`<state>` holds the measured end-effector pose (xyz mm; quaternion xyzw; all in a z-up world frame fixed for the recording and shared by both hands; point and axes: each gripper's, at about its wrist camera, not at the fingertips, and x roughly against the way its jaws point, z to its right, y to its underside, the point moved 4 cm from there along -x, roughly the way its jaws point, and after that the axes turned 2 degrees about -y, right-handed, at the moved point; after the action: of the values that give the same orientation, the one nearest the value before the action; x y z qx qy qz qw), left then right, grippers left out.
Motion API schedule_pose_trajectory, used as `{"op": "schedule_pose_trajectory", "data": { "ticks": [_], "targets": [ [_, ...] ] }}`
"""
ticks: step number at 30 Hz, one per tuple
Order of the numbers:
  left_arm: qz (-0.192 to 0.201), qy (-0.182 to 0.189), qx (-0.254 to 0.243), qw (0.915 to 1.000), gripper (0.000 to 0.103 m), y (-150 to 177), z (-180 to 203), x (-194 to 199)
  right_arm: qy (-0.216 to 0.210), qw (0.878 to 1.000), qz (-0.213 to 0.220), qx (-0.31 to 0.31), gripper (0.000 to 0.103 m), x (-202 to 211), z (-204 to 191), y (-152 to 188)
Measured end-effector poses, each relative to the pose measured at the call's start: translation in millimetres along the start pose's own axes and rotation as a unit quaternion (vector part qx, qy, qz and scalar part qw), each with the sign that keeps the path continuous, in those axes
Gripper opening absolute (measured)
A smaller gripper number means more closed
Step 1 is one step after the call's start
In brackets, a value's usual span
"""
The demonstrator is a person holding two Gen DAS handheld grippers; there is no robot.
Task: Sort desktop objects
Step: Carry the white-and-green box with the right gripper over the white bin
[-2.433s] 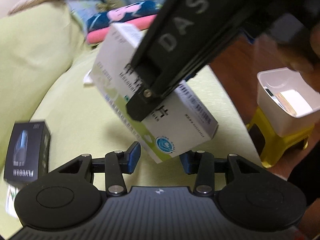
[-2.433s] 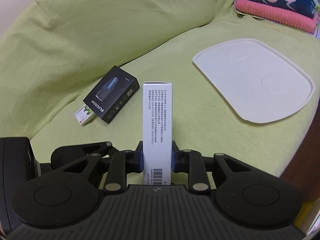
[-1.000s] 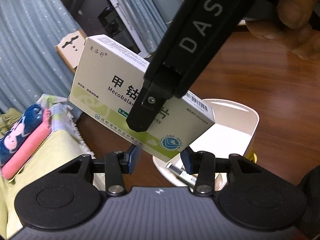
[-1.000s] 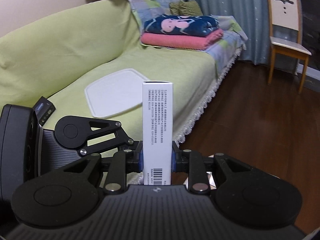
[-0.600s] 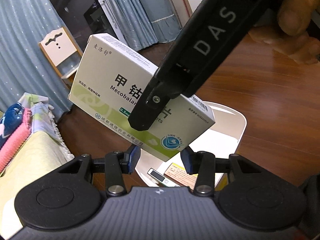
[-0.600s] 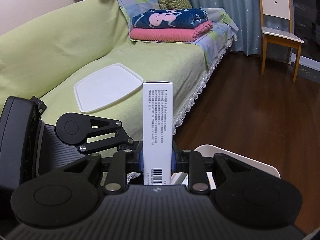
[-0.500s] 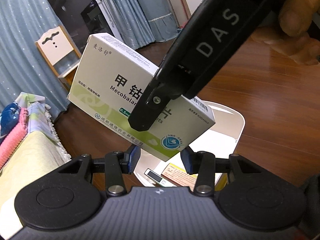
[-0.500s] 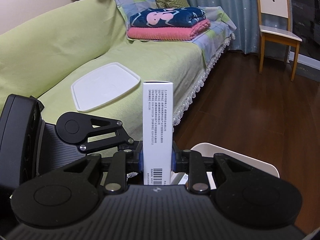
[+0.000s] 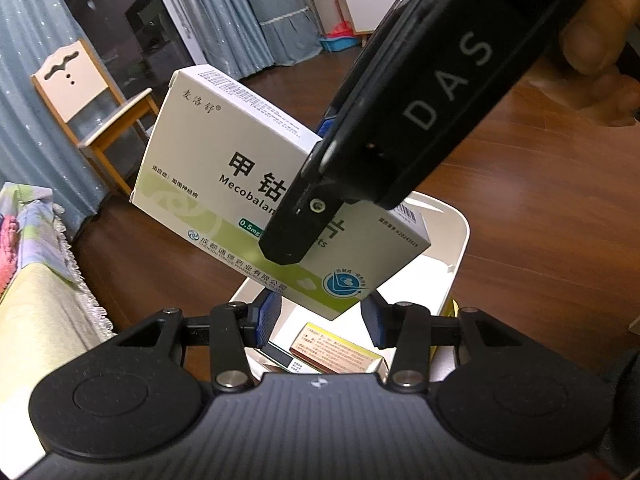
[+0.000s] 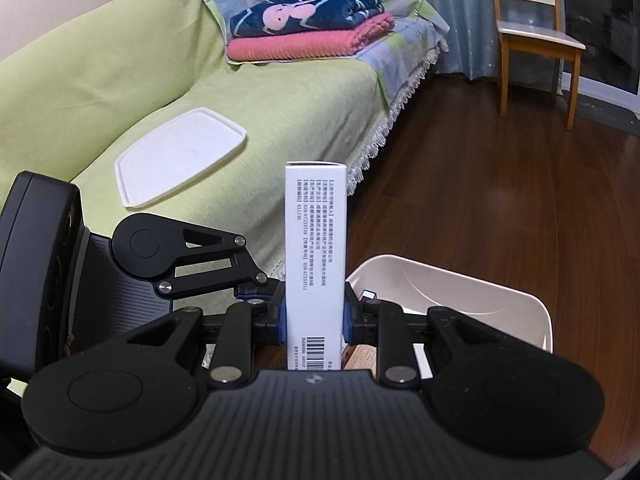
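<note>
My right gripper is shut on a white and green medicine box, which it holds on edge so its narrow printed side faces the right wrist camera. The box hangs just above a white plastic bin, whose rim shows below and to the right of it. My left gripper is open right under the box's lower corner, its blue pads apart and not touching it. Inside the bin lie a yellow and red labelled box and a dark item.
A green-covered sofa stands to the left, with a white lid and folded blankets on it. A wooden chair stands on the dark wooden floor. A hand grips the right tool.
Both grippers swung away from the sofa seat to above the bin, the right one carrying the medicine box. In the last half second more of the bin's inside has come into view.
</note>
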<state>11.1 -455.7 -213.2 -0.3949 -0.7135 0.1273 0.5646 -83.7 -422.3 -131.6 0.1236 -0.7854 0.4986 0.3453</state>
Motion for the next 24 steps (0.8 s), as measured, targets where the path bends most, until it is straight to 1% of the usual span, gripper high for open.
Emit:
{"op": "schedule_pose_trajectory", "data": {
  "ticks": [7,24],
  "targets": [
    [-0.001,0.016,0.010,0.9998,0.051,7.1,0.9,-2.6,0.006,1.000,-0.005,-0.005,0.022,-2.4,5.5,8.2],
    [-0.008,0.028,0.012,0.9995,0.051,17.7,7.5,3.0,0.012,1.000,-0.013,-0.018,0.022,-13.3,19.9,14.0]
  ]
}}
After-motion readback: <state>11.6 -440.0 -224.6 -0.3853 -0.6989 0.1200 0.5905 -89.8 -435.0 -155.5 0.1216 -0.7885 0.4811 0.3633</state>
